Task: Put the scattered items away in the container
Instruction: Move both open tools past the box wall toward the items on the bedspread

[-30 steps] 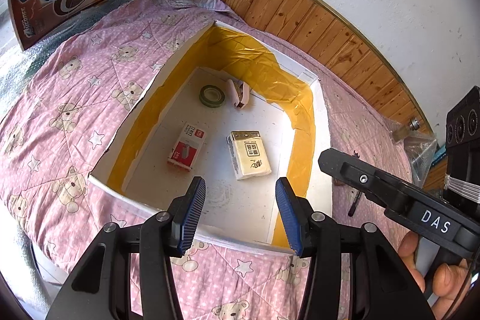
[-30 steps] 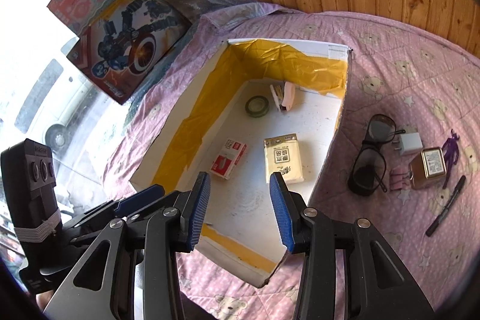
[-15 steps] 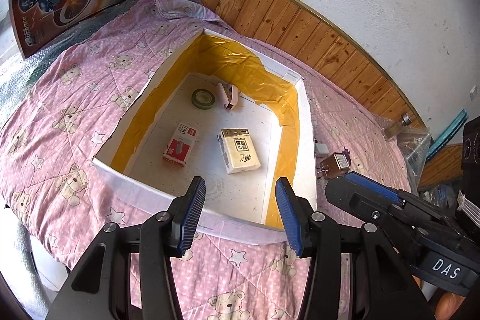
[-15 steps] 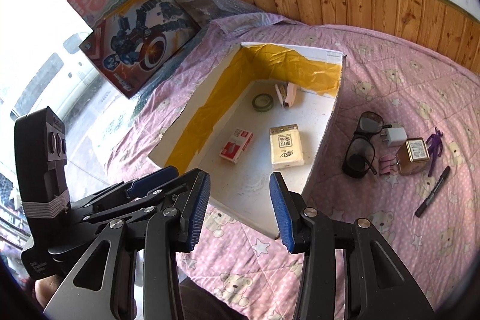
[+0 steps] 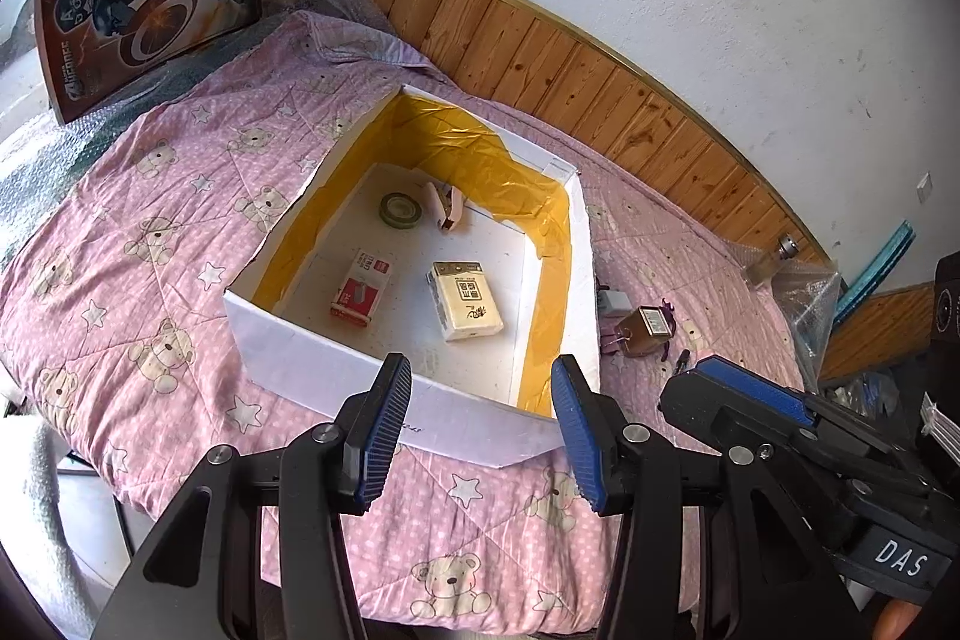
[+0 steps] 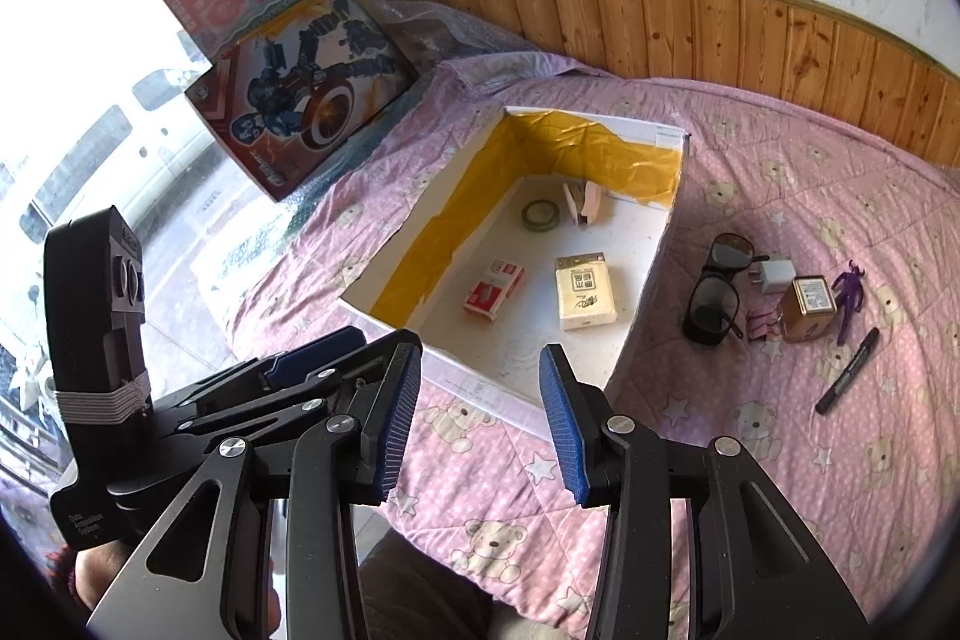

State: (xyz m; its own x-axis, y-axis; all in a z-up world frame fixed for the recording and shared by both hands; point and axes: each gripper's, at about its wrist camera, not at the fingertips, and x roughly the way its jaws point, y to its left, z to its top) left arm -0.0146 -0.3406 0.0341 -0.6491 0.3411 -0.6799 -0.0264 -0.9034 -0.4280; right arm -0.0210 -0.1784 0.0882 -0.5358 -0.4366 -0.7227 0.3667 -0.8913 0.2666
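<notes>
The left tongs [image 5: 480,418] hang released, blue pads spread wide with nothing between them, pointing down and forward over the near white wall of the container [image 5: 336,376]. The right tongs [image 6: 477,415] are likewise released and empty, held level with the left pair and close beside them, aimed at the container's near corner. A hand shows only at the lower edge below each tool; how it grips cannot be told.

Just beyond both tongs the open white box lined with yellow tape sits on the pink bear-print quilt [image 6: 780,460] of the bed. Inside it, nearest the tongs, lie a red-and-white small box [image 6: 493,289] and a cream tissue pack [image 6: 585,292] side by side, apart. Farther in, near the far wall, are a green tape roll [image 6: 540,214] and a white stapler [image 6: 583,203], just beside each other.

To the right of the right tongs, outside the container on the quilt, lie black glasses [image 6: 717,289], a white charger plug [image 6: 774,276], pink binder clips [image 6: 761,323], an amber bottle [image 6: 807,307], a purple figure [image 6: 851,289] and a black marker [image 6: 846,370], clustered near one another.

Far left beyond the tongs, two toy boxes [image 6: 300,82] lean by the window.
</notes>
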